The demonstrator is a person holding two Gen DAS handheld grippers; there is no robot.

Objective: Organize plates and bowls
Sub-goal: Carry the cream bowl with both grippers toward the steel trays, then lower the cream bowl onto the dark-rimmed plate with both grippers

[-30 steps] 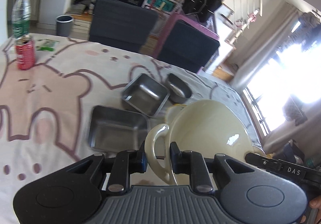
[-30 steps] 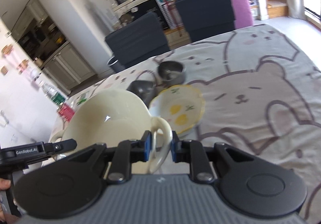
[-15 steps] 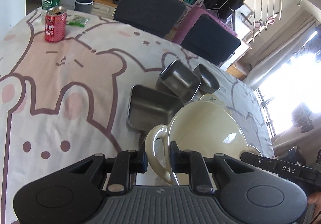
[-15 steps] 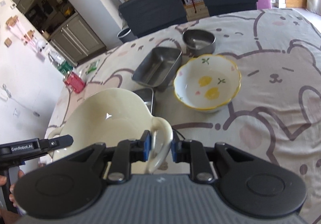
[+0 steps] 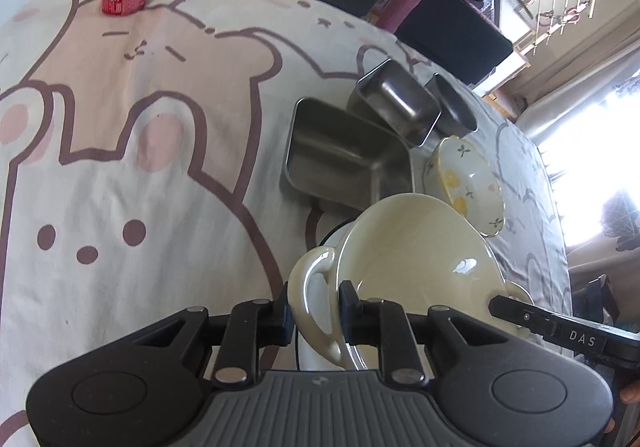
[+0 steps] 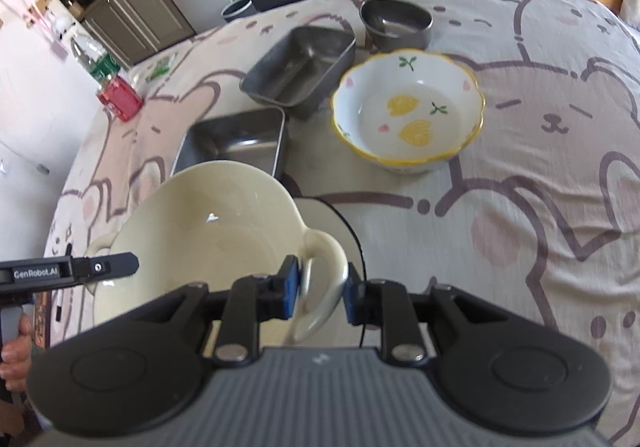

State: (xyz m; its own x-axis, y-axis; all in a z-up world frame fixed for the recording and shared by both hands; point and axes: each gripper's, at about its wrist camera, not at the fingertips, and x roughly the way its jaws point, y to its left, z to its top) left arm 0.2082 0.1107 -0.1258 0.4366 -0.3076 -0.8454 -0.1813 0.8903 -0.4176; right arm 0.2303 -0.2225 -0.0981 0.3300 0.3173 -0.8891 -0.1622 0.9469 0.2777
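Cream two-handled bowl [image 5: 416,271] hangs between my two tongs, one loop handle in each. Noting left to right.

Left gripper [image 5: 314,317]: jaws closed on the bowl's left handle [image 5: 316,287], pads pressing its sides; the bowl body lies ahead and to the right of these tongs. Beyond it, ahead: larger steel tray [image 5: 348,155], with the smaller steel tray [image 5: 394,107] and steel oval dish [image 5: 456,107] further off.

Right gripper [image 6: 320,295]: the right handle [image 6: 324,275] sits between the blue pads [image 6: 290,289]. The jaws have just been opening a little; the left pad touches the loop, the other I cannot tell, so I judge the grip light. Bowl body lies ahead and to the left of these tongs. Flowered bowl [image 6: 408,115] sits ahead and to the right, well apart.

Key relation: handle-to-handle axis runs straight across from one gripper to the other, both equally near. A white plate [image 6: 332,219] with a dark rim lies directly beneath the bowl's right side; touching or not, I cannot tell. Judgement: lower evenly, keep the axis level.
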